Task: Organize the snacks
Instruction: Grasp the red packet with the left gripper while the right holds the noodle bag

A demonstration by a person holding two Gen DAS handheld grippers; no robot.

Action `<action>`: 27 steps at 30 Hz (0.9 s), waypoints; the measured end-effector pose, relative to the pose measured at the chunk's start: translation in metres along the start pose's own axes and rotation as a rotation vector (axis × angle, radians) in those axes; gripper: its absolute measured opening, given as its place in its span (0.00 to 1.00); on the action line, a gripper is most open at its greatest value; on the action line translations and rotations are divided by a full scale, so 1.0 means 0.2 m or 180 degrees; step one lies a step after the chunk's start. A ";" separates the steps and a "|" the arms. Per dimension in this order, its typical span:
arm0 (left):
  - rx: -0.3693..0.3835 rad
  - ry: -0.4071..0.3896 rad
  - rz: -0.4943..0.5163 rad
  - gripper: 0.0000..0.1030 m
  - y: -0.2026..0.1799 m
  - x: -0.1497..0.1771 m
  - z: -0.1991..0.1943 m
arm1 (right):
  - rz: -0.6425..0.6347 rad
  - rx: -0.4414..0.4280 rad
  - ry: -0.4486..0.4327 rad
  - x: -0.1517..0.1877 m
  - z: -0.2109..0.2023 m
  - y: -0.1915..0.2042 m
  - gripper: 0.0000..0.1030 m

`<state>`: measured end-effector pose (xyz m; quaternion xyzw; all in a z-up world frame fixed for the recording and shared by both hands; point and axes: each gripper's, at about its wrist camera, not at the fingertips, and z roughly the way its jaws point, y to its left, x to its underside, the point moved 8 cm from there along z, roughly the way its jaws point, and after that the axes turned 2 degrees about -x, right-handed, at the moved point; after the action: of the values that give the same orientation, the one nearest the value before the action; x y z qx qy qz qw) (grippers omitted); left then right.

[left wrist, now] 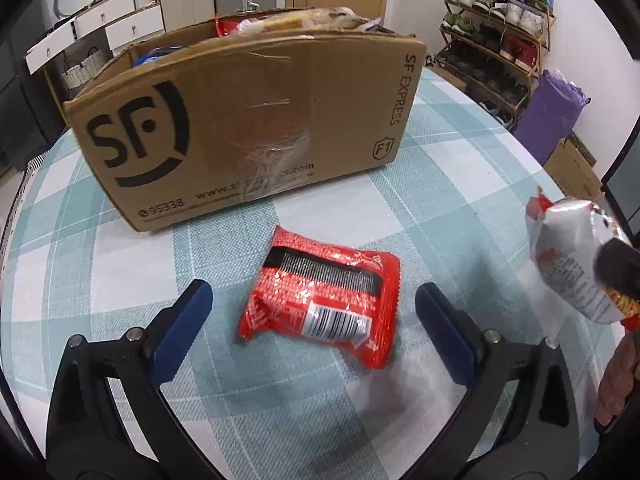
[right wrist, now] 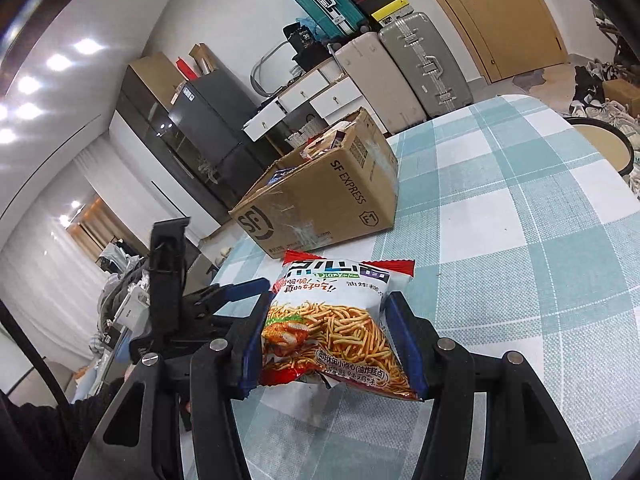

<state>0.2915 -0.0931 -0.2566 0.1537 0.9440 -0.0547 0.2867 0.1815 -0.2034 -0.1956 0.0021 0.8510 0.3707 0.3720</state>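
The right hand-held gripper [right wrist: 332,340] is pinching a noodle snack bag [right wrist: 332,328] by its sides, clear of the desk [right wrist: 520,240]. The bag is puffy and slick, and the blue pads are squeezing soft air-filled film rather than anything firm, so it could be slipping out or twisting on the way to the box [right wrist: 320,200]. The box is already looking full near its top, with packets showing above the rim, so a bag dropped in carelessly may be sliding back out.

The left hand-held gripper [left wrist: 314,316] is standing wide open, holding nothing, angled down at the red packet [left wrist: 320,304]. That packet is lying flat on the desk, barcode side up, between the two blue pads but touching neither, just in front of the box [left wrist: 240,120]. Lying so flat, it may be skating on the checked cloth if the pads are closing above its edges. The two grippers are working near each other, so a bump is possible.
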 end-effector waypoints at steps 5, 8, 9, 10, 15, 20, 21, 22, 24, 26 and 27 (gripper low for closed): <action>0.0000 0.0047 0.0070 0.95 -0.04 -0.02 0.06 | 0.0049 -0.0031 -0.0025 0.01 -0.02 -0.02 0.55; 0.0045 0.0158 -0.0033 0.90 -0.04 -0.03 0.10 | 0.0076 -0.0054 -0.0030 0.01 -0.02 -0.03 0.55; 0.0038 0.0186 -0.0064 0.85 -0.04 -0.03 0.12 | 0.0079 -0.0054 -0.0029 0.01 -0.02 -0.03 0.55; 0.0039 0.0163 -0.0080 0.82 -0.04 -0.04 0.12 | 0.0088 -0.0050 -0.0025 0.02 -0.02 -0.03 0.55; 0.0124 0.0183 -0.0113 0.67 -0.04 -0.05 0.13 | 0.0138 -0.0055 -0.0021 0.02 -0.02 -0.04 0.55; 0.0126 0.0156 -0.0103 0.52 -0.02 -0.02 0.10 | 0.0121 -0.0044 -0.0011 0.03 -0.02 -0.02 0.55; 0.0147 0.0160 -0.0122 0.50 -0.02 -0.02 0.09 | 0.0114 -0.0047 -0.0008 0.03 -0.02 -0.01 0.55; 0.0146 0.0158 -0.0143 0.48 0.00 -0.01 0.07 | 0.0105 -0.0048 -0.0007 0.03 -0.02 0.00 0.55; 0.0155 0.0078 -0.0189 0.47 0.03 0.00 0.02 | 0.0081 -0.0053 0.0002 0.02 -0.02 0.02 0.55; 0.0111 0.0006 -0.0199 0.47 0.06 0.00 -0.03 | 0.0041 -0.0053 -0.0008 0.02 -0.02 0.05 0.55; 0.0102 -0.0036 -0.0209 0.47 0.07 0.01 -0.06 | 0.0027 -0.0054 -0.0010 0.01 -0.03 0.06 0.55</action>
<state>0.2892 -0.0766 -0.2476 0.1268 0.9459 -0.0801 0.2876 0.1730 -0.1970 -0.1873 0.0032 0.8472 0.3795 0.3718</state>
